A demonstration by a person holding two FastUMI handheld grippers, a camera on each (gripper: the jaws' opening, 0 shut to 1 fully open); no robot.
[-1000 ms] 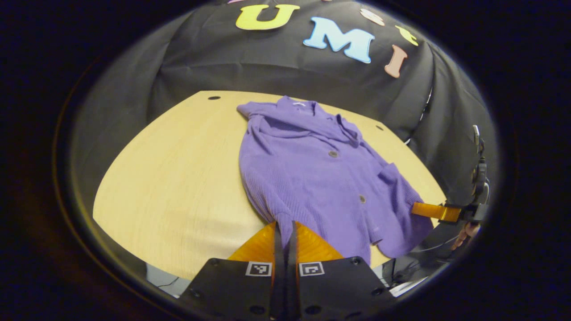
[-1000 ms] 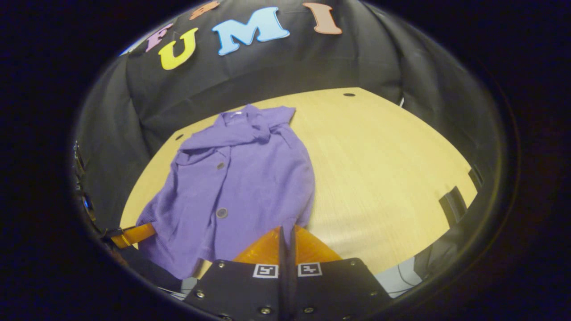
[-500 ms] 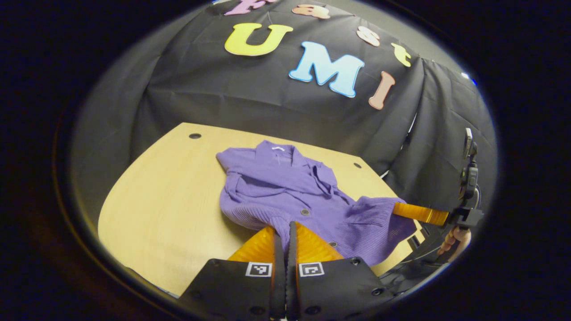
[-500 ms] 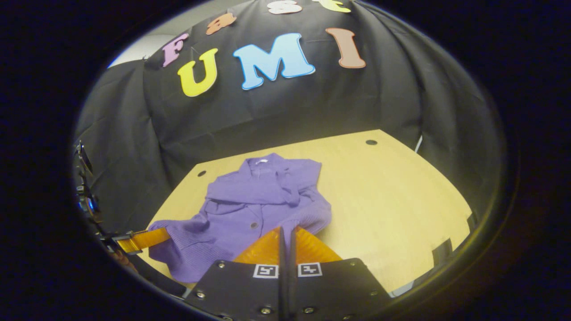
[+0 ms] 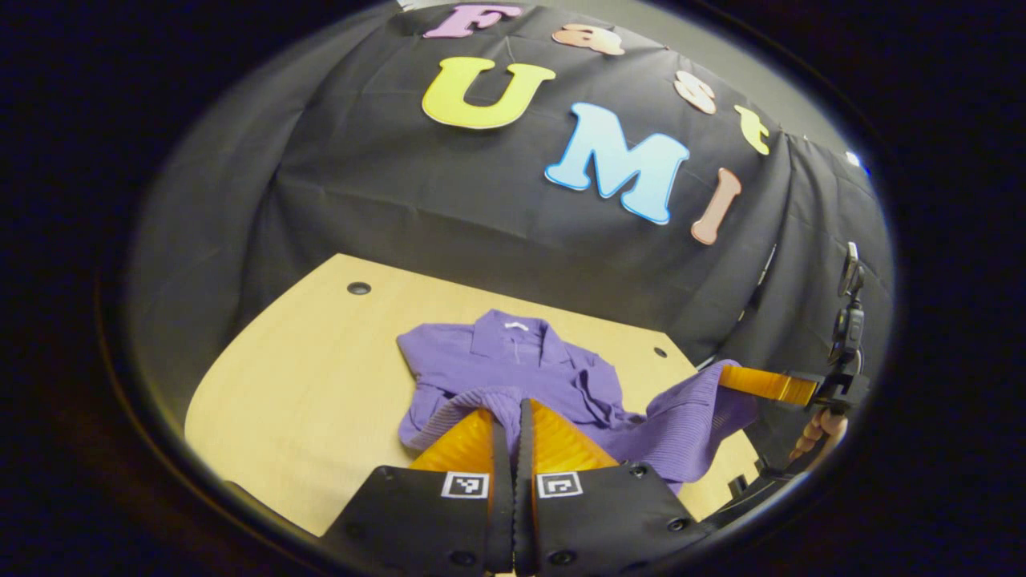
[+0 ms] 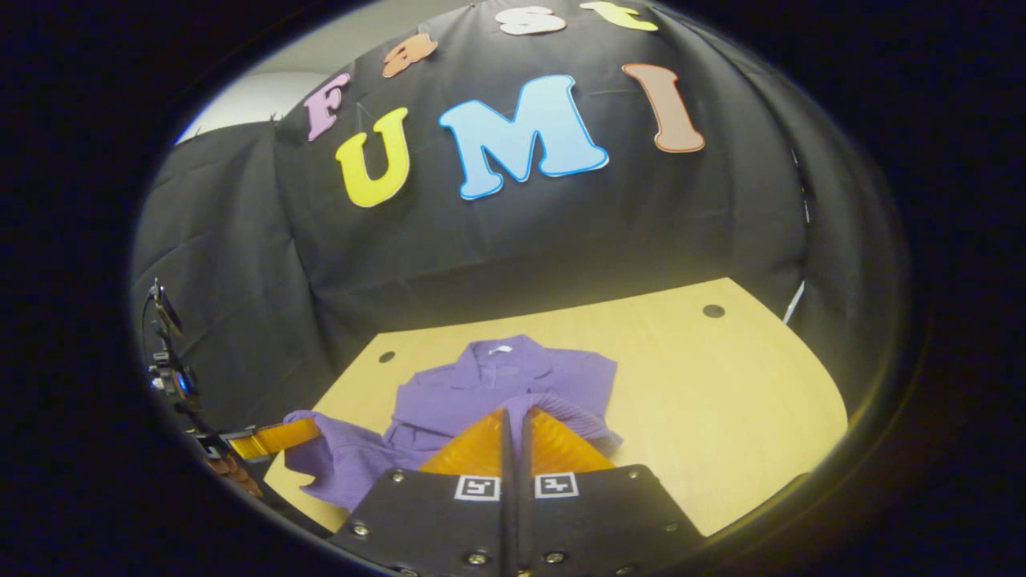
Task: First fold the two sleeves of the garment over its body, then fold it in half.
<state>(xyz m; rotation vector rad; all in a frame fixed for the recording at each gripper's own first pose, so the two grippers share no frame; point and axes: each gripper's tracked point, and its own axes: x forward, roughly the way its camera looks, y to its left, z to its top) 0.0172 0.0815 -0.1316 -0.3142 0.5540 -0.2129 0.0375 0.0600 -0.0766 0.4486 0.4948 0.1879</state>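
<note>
A purple buttoned cardigan (image 5: 513, 361) lies on the wooden table (image 5: 304, 361), collar toward the far wall. In the left gripper view my left gripper (image 5: 513, 409) is shut on the ribbed hem's left corner, lifted above the body. At the right of that view the right gripper (image 5: 725, 377) pinches the other hem corner, held up off the table, with a hand below it. In the right gripper view my right gripper (image 6: 515, 417) is shut on the cardigan's (image 6: 497, 381) hem, and the left gripper (image 6: 309, 431) holds the raised corner at the left.
The table (image 6: 721, 401) has small dark holes near its far corners (image 5: 358, 288) (image 6: 712, 311). Black cloth walls close in behind and on both sides. Bare tabletop lies left of the garment in the left gripper view and right of it in the right gripper view.
Both grippers have lifted the hem and carried it away from the near edge toward the collar. The lower half of the cardigan now rises and bunches over the upper half.
</note>
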